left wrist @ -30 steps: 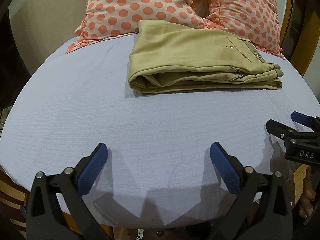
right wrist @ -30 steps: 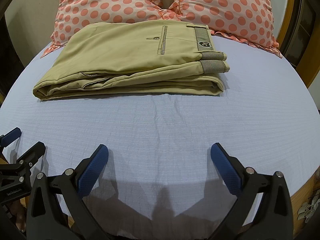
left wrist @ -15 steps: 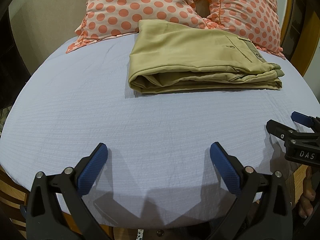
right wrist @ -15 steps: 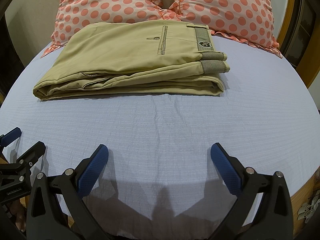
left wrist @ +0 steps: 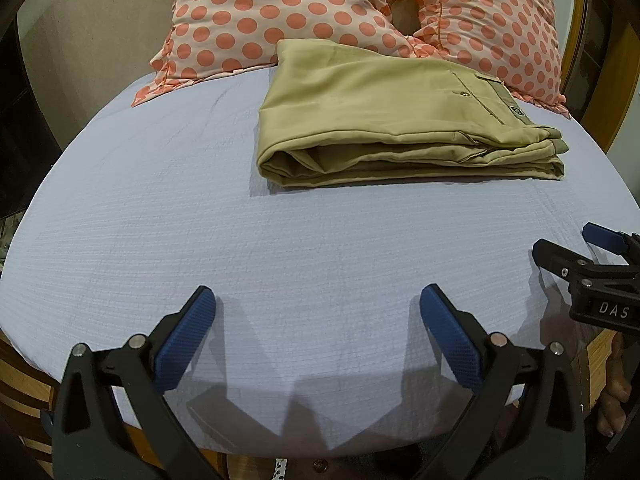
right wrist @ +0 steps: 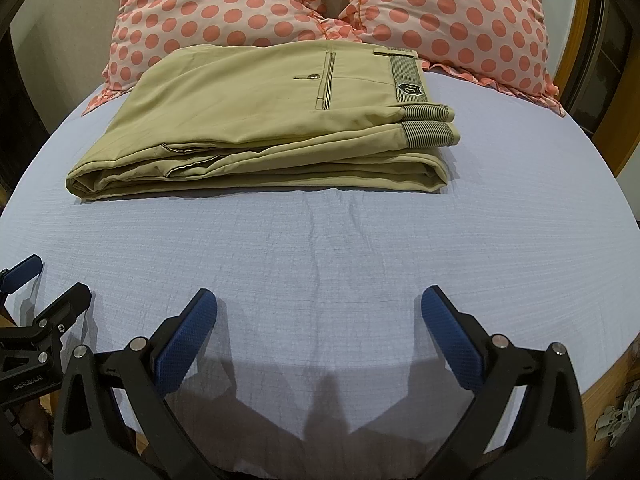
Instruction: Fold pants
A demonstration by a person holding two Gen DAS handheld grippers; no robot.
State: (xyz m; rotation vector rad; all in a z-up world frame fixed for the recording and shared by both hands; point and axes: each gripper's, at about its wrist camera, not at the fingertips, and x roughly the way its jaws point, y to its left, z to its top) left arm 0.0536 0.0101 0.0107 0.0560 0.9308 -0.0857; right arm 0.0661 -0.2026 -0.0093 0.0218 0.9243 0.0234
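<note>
Khaki pants point(left wrist: 384, 120) lie folded in a flat stack on the pale blue bed sheet point(left wrist: 200, 216), far side, waistband to the right; they also show in the right wrist view point(right wrist: 256, 128). My left gripper point(left wrist: 318, 312) is open and empty above the sheet's near edge, well short of the pants. My right gripper point(right wrist: 320, 312) is open and empty, also near the front edge. Each gripper shows at the edge of the other's view, the right one point(left wrist: 568, 252) and the left one point(right wrist: 44, 280).
Two pink pillows with orange dots point(left wrist: 280, 12) point(right wrist: 452, 16) lean against the headboard behind the pants. A wooden bed frame point(left wrist: 616, 80) runs along the right side. The sheet point(right wrist: 500, 220) drops off at the near edge.
</note>
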